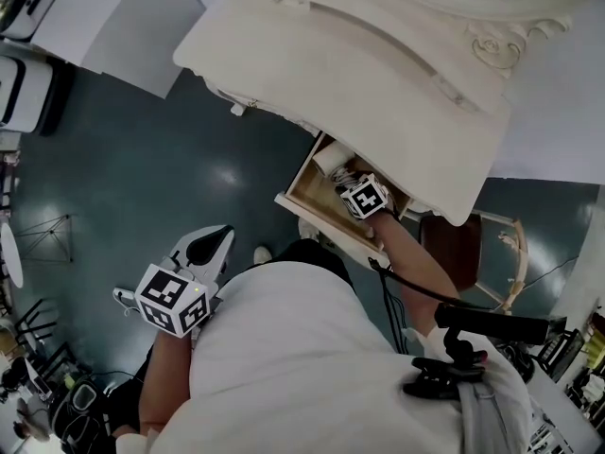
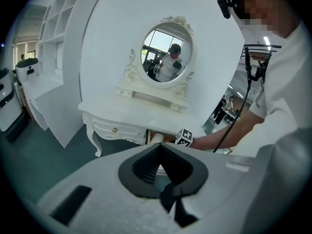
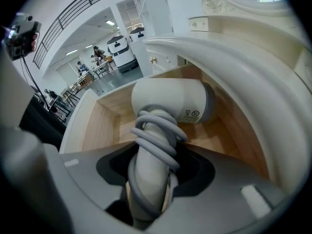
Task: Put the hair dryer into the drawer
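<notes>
**Hair dryer (image 3: pixel 168 101) in right gripper (image 3: pixel 148 179), down in the open drawer (image 3: pixel 105 123)**

Head view: right gripper is inside the drawer, which is pulled out from under the front edge of the dressing table (image 1: pixel 378 74). Left gripper (image 1: pixel 219 237) is over the floor (image 1: pixel 142 159), well apart from the table.

Left gripper view: jaws together, nothing between them. Table and oval mirror (image 2: pixel 167 52) ahead.

Right gripper view: jaws clamped on the dryer's handle, grey cord (image 3: pixel 156 138) wound round it. Dryer body is over the drawer's wooden bottom, near its back. Cannot tell whether it touches the wood.

The hair dryer (image 3: pixel 168 106) in the right gripper (image 3: pixel 148 179) jaws is white, with a grey cord. The drawer (image 3: pixel 105 126) beyond the jaws is pale wood inside. The dressing table (image 3: pixel 234 57) above is cream.
</notes>
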`<state>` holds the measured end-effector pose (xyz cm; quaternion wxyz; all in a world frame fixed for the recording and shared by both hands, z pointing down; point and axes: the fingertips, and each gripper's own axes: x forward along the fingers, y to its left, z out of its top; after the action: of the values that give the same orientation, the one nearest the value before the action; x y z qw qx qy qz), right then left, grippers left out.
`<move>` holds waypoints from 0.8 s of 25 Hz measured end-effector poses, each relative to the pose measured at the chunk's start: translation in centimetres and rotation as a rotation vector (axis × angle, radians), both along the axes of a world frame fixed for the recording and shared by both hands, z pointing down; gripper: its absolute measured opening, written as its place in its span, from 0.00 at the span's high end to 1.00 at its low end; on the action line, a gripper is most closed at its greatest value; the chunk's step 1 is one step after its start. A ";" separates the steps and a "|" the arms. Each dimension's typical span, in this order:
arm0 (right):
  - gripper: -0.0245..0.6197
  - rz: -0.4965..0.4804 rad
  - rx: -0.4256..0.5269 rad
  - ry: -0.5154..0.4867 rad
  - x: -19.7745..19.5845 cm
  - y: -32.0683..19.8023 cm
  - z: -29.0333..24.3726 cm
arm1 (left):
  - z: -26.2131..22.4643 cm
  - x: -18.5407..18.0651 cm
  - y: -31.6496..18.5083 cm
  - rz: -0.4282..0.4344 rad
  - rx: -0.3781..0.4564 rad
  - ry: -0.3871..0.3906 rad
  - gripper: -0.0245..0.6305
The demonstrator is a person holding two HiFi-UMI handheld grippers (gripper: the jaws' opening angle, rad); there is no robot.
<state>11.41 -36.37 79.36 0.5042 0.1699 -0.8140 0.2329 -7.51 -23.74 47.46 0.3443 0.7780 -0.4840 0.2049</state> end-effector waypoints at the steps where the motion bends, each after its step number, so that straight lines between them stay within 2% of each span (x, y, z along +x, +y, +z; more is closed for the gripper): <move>1: 0.63 0.002 0.005 0.002 0.0 0.0 0.2 | 0.0 0.0 0.0 0.000 -0.003 -0.001 0.97; 20: 0.63 -0.003 0.080 0.043 0.0 -0.3 2.2 | 0.8 -0.4 0.0 0.009 -0.048 0.005 0.97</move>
<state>11.37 -36.65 81.53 0.5149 0.1938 -0.8118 0.1956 -7.92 -23.73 48.28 0.3630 0.7723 -0.4745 0.2161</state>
